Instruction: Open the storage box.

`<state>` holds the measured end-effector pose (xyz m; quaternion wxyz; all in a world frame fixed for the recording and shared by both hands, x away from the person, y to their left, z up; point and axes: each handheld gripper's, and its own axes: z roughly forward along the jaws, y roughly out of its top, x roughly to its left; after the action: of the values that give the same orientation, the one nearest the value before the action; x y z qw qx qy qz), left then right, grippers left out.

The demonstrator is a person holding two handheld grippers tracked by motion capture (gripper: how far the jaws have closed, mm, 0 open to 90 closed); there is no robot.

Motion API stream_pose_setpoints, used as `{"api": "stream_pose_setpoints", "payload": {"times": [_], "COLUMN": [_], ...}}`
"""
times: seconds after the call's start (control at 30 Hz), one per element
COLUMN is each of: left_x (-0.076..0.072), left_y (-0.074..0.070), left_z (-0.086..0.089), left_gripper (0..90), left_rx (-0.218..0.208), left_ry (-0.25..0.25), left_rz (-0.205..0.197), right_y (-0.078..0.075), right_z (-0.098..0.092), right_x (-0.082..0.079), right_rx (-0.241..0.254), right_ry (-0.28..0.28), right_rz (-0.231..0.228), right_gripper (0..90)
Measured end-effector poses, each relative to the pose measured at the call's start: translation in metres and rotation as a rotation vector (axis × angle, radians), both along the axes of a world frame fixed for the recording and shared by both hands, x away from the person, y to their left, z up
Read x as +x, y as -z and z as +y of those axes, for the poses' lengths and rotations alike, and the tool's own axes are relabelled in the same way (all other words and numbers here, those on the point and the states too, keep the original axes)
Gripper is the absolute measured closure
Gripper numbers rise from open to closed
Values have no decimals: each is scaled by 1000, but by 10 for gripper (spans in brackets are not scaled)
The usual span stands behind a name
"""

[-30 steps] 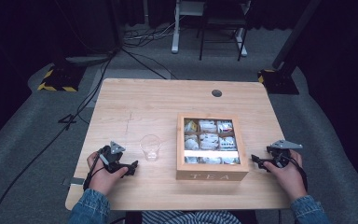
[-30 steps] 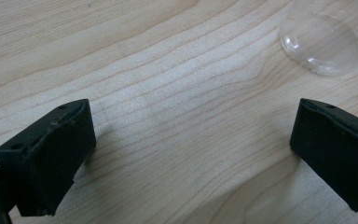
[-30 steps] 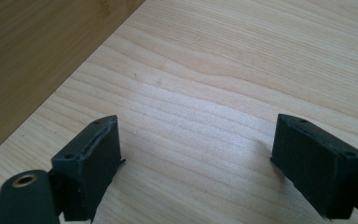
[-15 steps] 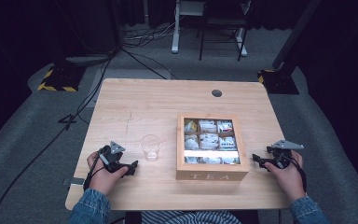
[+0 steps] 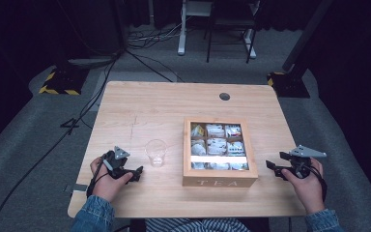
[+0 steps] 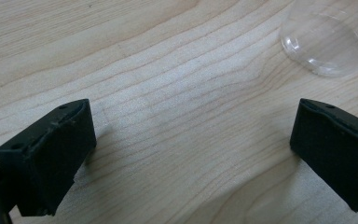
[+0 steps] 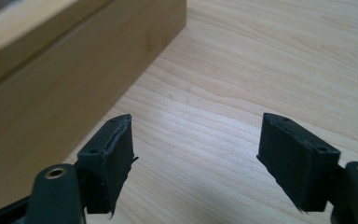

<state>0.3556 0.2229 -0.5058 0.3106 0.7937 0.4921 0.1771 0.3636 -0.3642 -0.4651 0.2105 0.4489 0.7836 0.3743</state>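
Right gripper (image 5: pixel 276 169) sits just right of the boxy wooden tea box (image 5: pixel 220 182) on the pale grained table (image 5: pixel 159 108); its foam-padded jaws have just been closing with nothing between them. Left gripper (image 5: pixel 134 173) gapes empty beside the clear round plastic cup (image 5: pixel 155 152).

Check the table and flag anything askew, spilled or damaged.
Nothing stands out. The wooden tea box sits square to the table edge, its packets sorted in their compartments. The clear cup stands upright and looks empty, with no spill around it. The only wear is slight fraying on the right gripper pads.
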Motion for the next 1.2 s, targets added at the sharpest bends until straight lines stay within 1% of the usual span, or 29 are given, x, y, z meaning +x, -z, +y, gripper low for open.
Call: {"api": "stream_pose_setpoints", "payload": {"times": [0.03, 0.07, 0.13, 0.17, 0.2, 0.3, 0.4, 0.57, 0.63, 0.7, 0.83, 0.87, 0.9, 0.93, 0.97, 1.07, 1.2], "left_x": [0, 0, 0, 0, 0, 0, 0, 0, 0, 0, 0, 0, 0, 0, 0, 0, 0], "left_y": [0, 0, 0, 0, 0, 0, 0, 0, 0, 0, 0, 0, 0, 0, 0, 0, 0], "left_z": [0, 0, 0, 0, 0, 0, 0, 0, 0, 0, 0, 0, 0, -1, -1, -1, -1], "left_gripper": [4, 4, 4, 4, 4, 5, 4, 4, 4, 4, 4, 4, 4, 4, 4, 4, 4], "left_rx": [0, 0, 1, 0, 2, 2, 2, 4, 4, 4, 4, 4, 4, 4, 5, 5, 5], "left_ry": [0, 1, 1, 0, -1, -2, -3, -4, -5, -5, -5, -5, -5, -5, -6, -5, -5], "left_rz": [0, 0, 0, 0, 1, 1, 1, 2, 2, 2, 2, 2, 2, 2, 3, 3, 3], "right_y": [-2, -6, -7, -8, -9, -14, -19, -29, -33, -35, -37, -37, -37, -35, -35, -32, -25], "right_z": [1, 4, 5, 7, 8, 12, 16, 24, 30, 33, 38, 40, 42, 47, 47, 52, 58], "right_x": [-2, -7, -10, -13, -16, -25, -33, -47, -55, -60, -66, -67, -69, -72, -72, -74, -72], "right_rx": [3, 10, 15, 28, 31, 45, 51, 33, 40, 43, 52, 44, 19, 2, 2, 37, 39], "right_ry": [3, 5, 5, 10, 1, 1, -4, -22, -39, -50, -63, -67, -67, -80, -80, -107, -119], "right_rz": [-3, -4, -7, -3, -7, -3, -7, 7, 1, -2, -2, -14, -27, -31, -31, -6, 5], "right_gripper": [281, 286, 286, 286, 286, 286, 286, 295, 295, 295, 295, 295, 295, 295, 295, 295, 291]}}
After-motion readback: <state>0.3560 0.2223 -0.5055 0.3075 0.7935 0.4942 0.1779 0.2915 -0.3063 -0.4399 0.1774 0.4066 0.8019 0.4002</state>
